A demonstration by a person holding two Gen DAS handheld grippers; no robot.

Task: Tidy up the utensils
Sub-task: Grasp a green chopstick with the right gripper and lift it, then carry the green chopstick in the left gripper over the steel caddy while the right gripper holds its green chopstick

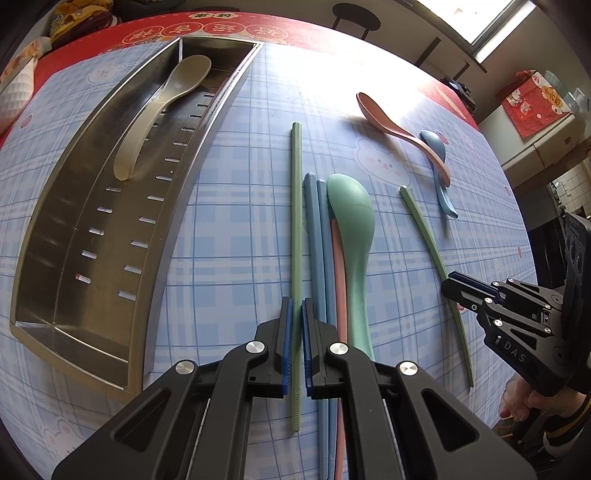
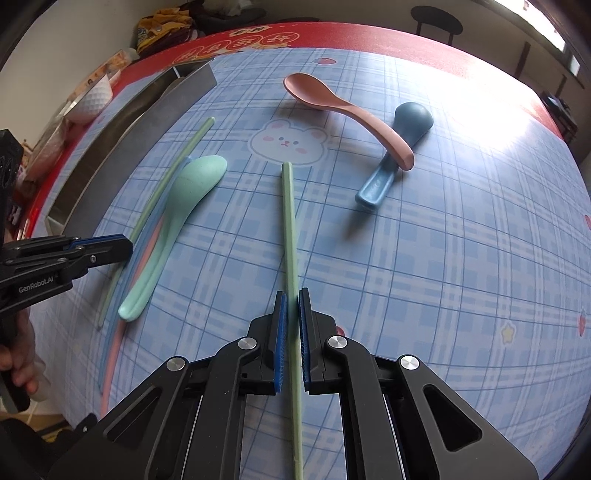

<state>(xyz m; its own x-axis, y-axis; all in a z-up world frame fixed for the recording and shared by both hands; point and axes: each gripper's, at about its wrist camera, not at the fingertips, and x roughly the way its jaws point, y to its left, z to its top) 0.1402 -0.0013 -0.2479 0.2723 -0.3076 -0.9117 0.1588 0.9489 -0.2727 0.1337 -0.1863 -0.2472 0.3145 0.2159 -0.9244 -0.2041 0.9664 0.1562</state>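
My left gripper [image 1: 296, 310] is shut on a green chopstick [image 1: 296, 221] that lies on the blue plaid tablecloth. My right gripper [image 2: 292, 299] is shut on a second green chopstick [image 2: 289, 221]; this gripper also shows in the left wrist view [image 1: 452, 286]. Beside the left chopstick lie two blue chopsticks [image 1: 317, 229], a pink chopstick [image 1: 339, 280] and a teal spoon [image 1: 352, 236]. A pink spoon [image 2: 343, 105] rests across a blue spoon [image 2: 399, 147] further back. A steel tray [image 1: 48, 325] at the left holds an olive spoon [image 1: 162, 107].
The table has a red border [image 1: 229, 26] at its far side. A white bowl [image 2: 92, 98] and snack bags [image 2: 162, 26] stand past the tray. A stool [image 1: 356, 16] stands beyond the table, cabinets at the right.
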